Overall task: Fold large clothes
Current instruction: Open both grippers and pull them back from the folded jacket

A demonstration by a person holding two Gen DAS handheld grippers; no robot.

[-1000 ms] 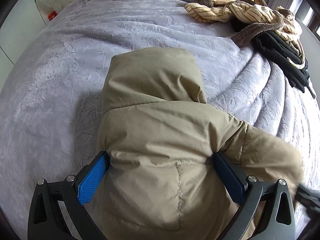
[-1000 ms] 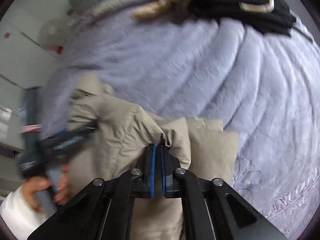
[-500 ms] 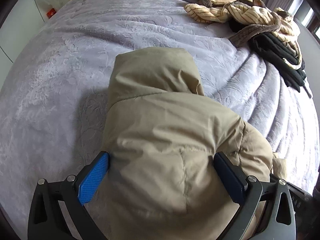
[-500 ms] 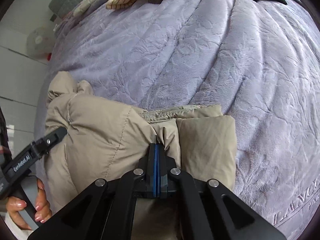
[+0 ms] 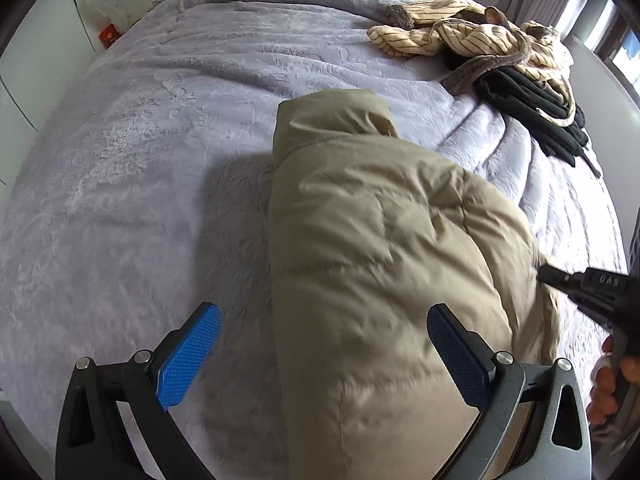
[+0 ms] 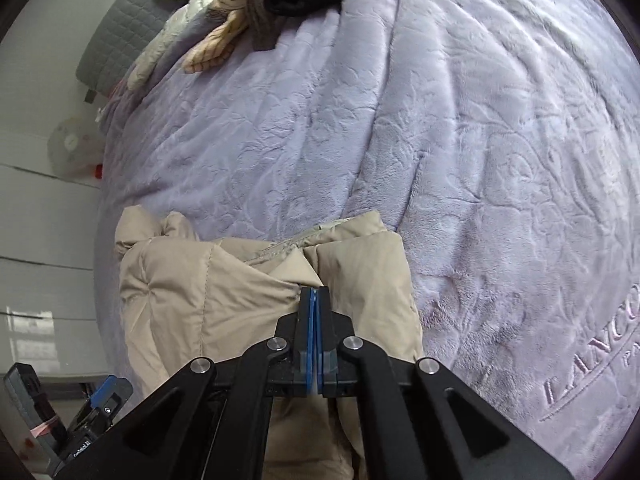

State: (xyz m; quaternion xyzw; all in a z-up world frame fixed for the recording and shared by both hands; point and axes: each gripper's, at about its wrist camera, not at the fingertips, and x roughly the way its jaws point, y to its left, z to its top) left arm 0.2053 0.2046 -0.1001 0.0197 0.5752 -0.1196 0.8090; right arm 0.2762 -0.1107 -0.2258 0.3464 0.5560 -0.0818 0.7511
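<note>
So the tan puffer jacket [image 5: 380, 264] is lying bunched up on the lavender bedspread [image 5: 140, 168]. Left gripper [image 5: 324, 356] has its fingers spread wide, left pad off the fabric, can't tell if the right one touches. The right wrist view shows what that one hides: right gripper [image 6: 314, 308] pinched tight on a jacket fold. Only the left view gets the striped and black clothes pile [image 5: 500, 60] properly, plus a hand [image 5: 612, 384] at the edge
</note>
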